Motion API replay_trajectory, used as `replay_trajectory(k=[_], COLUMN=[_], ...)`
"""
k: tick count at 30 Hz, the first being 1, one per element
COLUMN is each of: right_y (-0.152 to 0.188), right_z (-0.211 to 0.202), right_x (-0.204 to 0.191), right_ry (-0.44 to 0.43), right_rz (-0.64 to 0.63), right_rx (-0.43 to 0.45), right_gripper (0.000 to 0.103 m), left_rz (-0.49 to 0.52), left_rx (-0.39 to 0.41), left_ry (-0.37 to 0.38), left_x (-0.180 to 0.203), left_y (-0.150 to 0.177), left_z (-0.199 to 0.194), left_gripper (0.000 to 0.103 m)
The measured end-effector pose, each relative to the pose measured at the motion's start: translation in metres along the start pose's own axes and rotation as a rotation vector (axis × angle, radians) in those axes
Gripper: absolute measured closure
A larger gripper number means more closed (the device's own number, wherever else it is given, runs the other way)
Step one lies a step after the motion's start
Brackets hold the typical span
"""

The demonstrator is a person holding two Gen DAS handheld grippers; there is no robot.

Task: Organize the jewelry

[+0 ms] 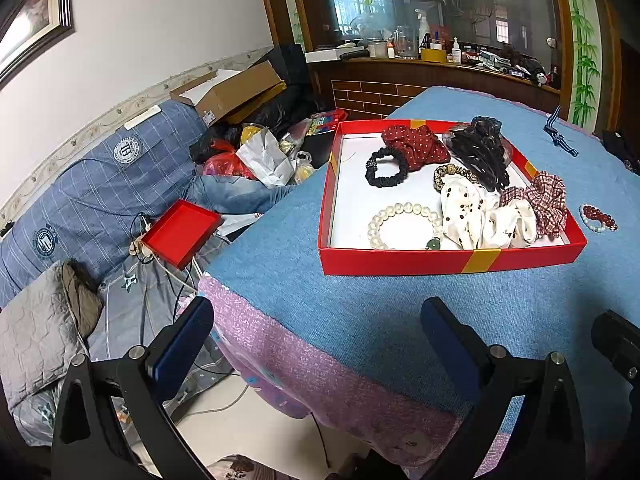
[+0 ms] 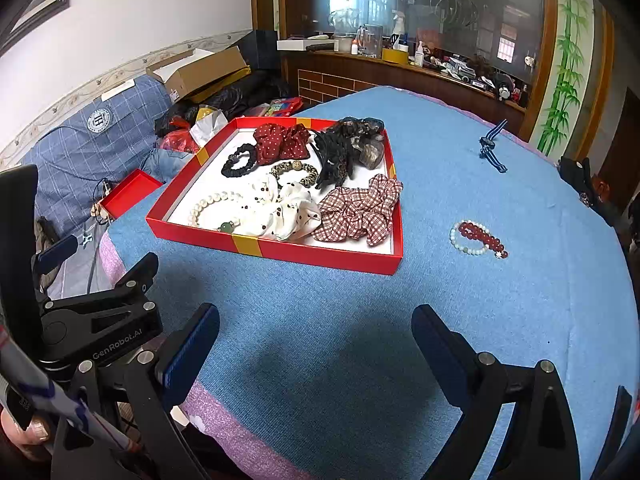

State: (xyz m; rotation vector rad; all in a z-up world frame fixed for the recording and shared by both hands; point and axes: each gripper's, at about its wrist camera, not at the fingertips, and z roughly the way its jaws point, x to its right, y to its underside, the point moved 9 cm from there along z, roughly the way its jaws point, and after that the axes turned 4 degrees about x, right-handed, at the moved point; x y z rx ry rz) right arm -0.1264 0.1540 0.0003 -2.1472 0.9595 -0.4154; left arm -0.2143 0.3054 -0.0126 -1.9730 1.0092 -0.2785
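A shallow red box [image 1: 400, 264] [image 2: 276, 250] sits on the blue-covered table. It holds a pearl bracelet [image 1: 404, 224] [image 2: 212, 204], a black hair tie [image 1: 386, 168] [image 2: 240, 162], red dotted, white dotted and checked scrunchies and a dark hair claw [image 1: 480, 148] [image 2: 344, 148]. A red-and-white bead bracelet [image 1: 598, 218] [image 2: 478, 238] lies on the cloth right of the box. A blue striped tie [image 1: 558, 132] [image 2: 492, 146] lies farther back. My left gripper [image 1: 320, 324] and right gripper [image 2: 316, 332] are open and empty, near the table's front edge.
A second small red box [image 1: 180, 234] [image 2: 128, 196] lies on the cluttered blue sofa left of the table, with bags and a cardboard box [image 1: 236, 88] behind. A cluttered wooden counter [image 1: 440, 64] stands at the back. The left gripper's body [image 2: 96, 320] shows in the right wrist view.
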Motion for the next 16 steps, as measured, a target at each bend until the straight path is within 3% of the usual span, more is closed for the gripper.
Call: replay_trajectory(k=[10,16], right_y=[0.0,-0.003], right_z=[0.0,-0.005], right_x=[0.0,0.011], right_ry=[0.0,0.009], right_rz=[0.003,0.047], right_rx=[0.001,0.018], right_gripper=[0.004,0.004], left_rz=[0.001,0.033], left_rx=[0.004,0.047], left_ry=[-0.018,-0.022], left_x=[-0.004,-0.001], left_y=[0.002,-0.008], left_z=[-0.001,-0.01], left_gripper=[0.0,0.0])
